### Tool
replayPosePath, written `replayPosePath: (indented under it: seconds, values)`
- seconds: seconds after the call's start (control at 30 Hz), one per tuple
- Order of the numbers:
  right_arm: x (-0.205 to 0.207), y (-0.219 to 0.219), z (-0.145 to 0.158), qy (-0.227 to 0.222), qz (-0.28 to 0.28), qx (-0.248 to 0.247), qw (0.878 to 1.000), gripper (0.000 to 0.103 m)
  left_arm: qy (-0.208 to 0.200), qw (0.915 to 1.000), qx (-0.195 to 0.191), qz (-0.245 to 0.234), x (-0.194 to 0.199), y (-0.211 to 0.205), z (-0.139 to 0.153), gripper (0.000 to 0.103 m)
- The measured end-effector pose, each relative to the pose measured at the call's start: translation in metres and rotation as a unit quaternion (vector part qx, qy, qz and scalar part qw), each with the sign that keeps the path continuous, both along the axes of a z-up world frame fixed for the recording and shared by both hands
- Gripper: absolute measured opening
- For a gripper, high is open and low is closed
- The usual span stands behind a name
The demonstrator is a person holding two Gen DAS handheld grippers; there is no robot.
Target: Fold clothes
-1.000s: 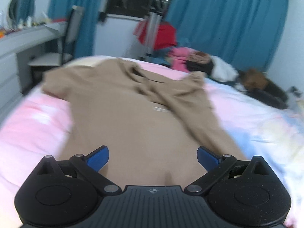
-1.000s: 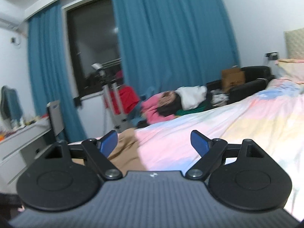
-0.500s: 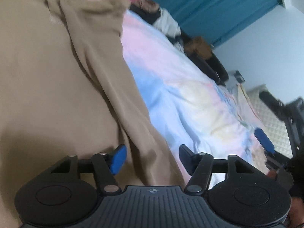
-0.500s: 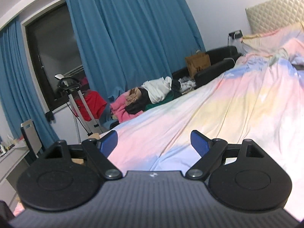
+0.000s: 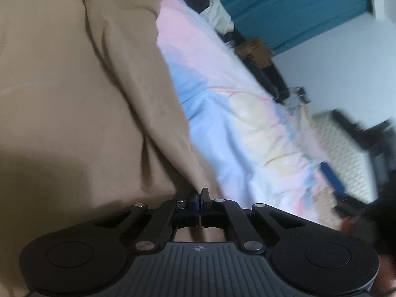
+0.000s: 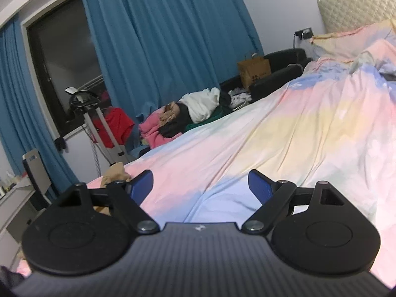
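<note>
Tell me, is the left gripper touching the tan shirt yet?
Touching. In the left wrist view the left gripper is shut on the tan shirt, a fold of its edge pinched at the fingertips.

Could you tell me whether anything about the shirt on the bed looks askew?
Yes: the tan T-shirt is not flat. One side is folded over in a rumpled ridge beside the closed left gripper.

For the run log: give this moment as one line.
step: grasp hem | left gripper: shut on tan shirt, at edge by bedspread | right gripper: open, empty, over bedspread
</note>
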State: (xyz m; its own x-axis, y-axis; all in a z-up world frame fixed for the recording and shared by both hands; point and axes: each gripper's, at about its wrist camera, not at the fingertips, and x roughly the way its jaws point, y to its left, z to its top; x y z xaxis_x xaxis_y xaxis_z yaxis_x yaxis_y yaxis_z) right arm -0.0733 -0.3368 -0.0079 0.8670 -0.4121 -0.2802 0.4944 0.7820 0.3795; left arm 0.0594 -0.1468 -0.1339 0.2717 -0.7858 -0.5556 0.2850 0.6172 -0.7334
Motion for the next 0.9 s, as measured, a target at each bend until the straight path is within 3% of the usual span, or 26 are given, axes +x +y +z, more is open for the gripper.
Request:
replayPosePath:
  seconds: [0.1,0.3,0.53,0.73,0.9]
  values:
    - [0.001,0.007,0.002,0.002,0.005,-0.022,1.000,0.085,-0.008,0.9998,-0.015,-0.002,-0.002,0.018,0.023,0.001]
    - [0.011,0.014,0.000,0.030,0.030,-0.028,0.999,0.085,0.030,0.9988,-0.037,0.012,0.010,0.075,0.041,0.001]
    - [0.029,0.026,-0.007,0.068,0.089,-0.014,0.994,0.085,0.042,0.9967,0.052,0.046,0.026,0.141,0.021,0.001]
    - [0.045,0.050,-0.014,0.105,0.150,-0.022,0.983,0.085,0.028,0.9906,0.130,0.033,0.031,0.145,-0.005,0.001]
    - [0.054,0.070,-0.021,0.135,0.177,-0.032,0.974,0.085,0.000,0.9908,0.135,0.015,0.026,0.150,0.003,0.003]
